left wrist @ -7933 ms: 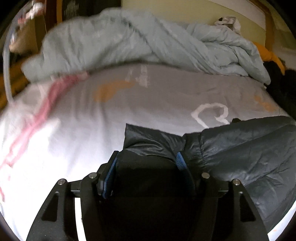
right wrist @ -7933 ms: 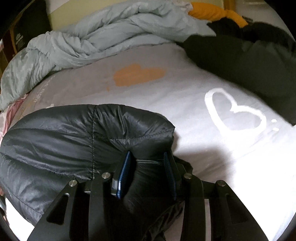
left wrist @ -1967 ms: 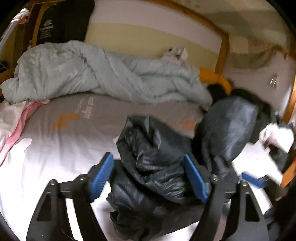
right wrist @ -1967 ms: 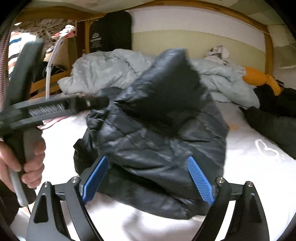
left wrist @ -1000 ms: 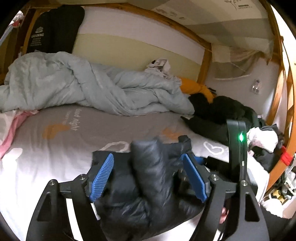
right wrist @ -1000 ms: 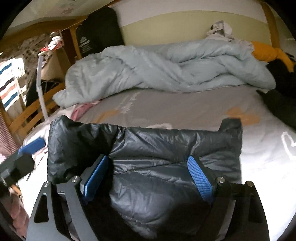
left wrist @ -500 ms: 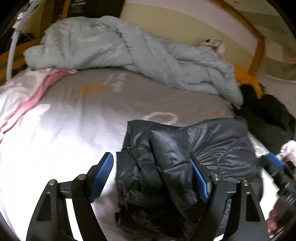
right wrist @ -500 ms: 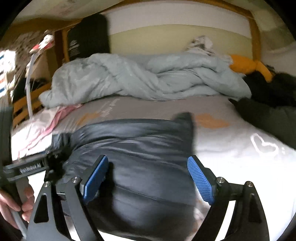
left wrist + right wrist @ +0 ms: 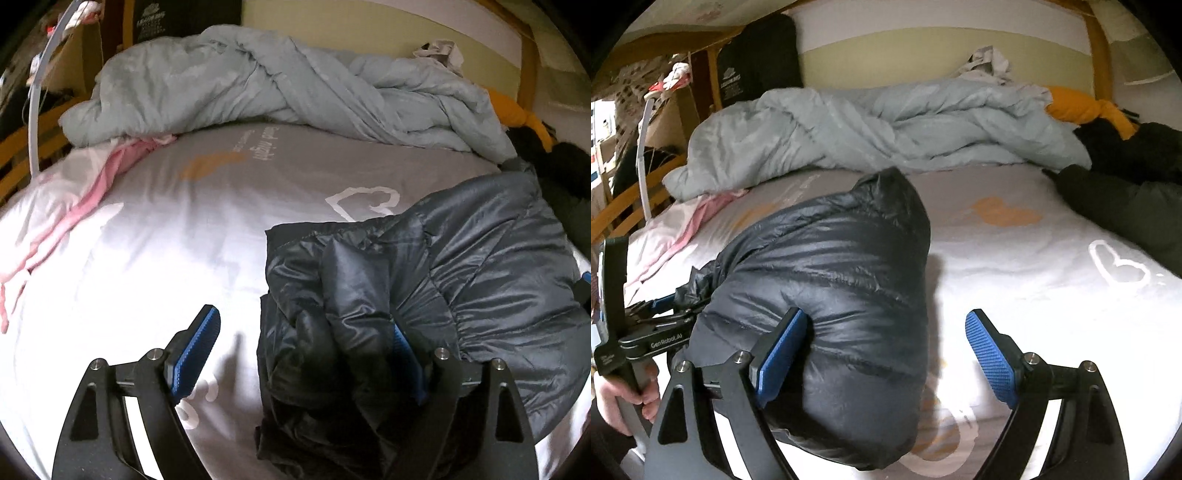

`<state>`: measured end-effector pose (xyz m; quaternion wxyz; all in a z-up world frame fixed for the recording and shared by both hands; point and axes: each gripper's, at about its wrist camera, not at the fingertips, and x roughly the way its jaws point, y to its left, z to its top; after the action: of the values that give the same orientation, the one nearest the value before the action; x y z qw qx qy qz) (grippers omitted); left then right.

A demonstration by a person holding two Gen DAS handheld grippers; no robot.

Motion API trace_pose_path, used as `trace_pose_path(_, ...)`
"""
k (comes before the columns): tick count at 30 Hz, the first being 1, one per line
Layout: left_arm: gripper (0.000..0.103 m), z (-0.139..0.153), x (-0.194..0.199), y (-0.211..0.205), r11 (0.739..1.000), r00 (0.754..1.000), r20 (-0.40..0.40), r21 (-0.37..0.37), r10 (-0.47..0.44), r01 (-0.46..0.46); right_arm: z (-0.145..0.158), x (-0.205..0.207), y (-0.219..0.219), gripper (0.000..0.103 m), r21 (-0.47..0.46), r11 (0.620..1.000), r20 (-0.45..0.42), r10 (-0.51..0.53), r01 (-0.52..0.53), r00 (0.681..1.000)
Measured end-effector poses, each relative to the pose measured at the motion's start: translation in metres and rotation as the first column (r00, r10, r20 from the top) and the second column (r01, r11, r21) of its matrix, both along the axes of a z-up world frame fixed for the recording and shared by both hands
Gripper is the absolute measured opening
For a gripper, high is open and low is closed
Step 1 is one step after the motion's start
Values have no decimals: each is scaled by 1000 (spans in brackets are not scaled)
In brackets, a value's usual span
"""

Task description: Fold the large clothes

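The dark puffer jacket (image 9: 831, 295) lies bundled on the bed sheet (image 9: 147, 258), on the near side of the crumpled pale-blue duvet (image 9: 277, 92). The left gripper (image 9: 306, 354) has just been opening its jaws, with a bunched fold of jacket between them and one pad half buried; the right gripper (image 9: 886, 354) stands with jaws wide, gripping nothing, one pad against the padded edge. The likely trouble: slick, springy fill may puff the bundle open once released, or fabric may snag on a withdrawing pad and drag the fold apart
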<state>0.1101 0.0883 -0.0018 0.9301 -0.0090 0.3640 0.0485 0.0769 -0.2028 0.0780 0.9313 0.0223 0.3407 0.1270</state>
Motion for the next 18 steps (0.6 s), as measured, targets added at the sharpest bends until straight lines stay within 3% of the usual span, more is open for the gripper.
trace_pose_path(3,86,-7,0,-7,998,1000,18,64,-14,12,-16,11,-2,95,3,1000,-81,11,-11,997)
trace_pose_path(7,86,-19,9,5,1000,999,-43,-23,-15,14,-33,18,-15,96,135,991,-153,13,8,988)
trace_pose_path(11,86,-12,10,6,999,998,-63,-39,-23,20,-36,16,-10,99,87,996,-131,13,-2,991)
trace_pose_path(12,86,-8,9,9,997,998,-63,-69,-25,21,-35,15,-9,99,71,997,-124,10,-1,992)
trace_pose_path(14,86,0,6,22,978,996,-81,-206,-32,15,-30,10,-8,99,32,999,-104,-1,4,995)
trace_pose_path(18,87,1,3,46,873,989,-145,-486,-42,-34,-21,7,-12,99,12,1000,-82,-10,11,997)
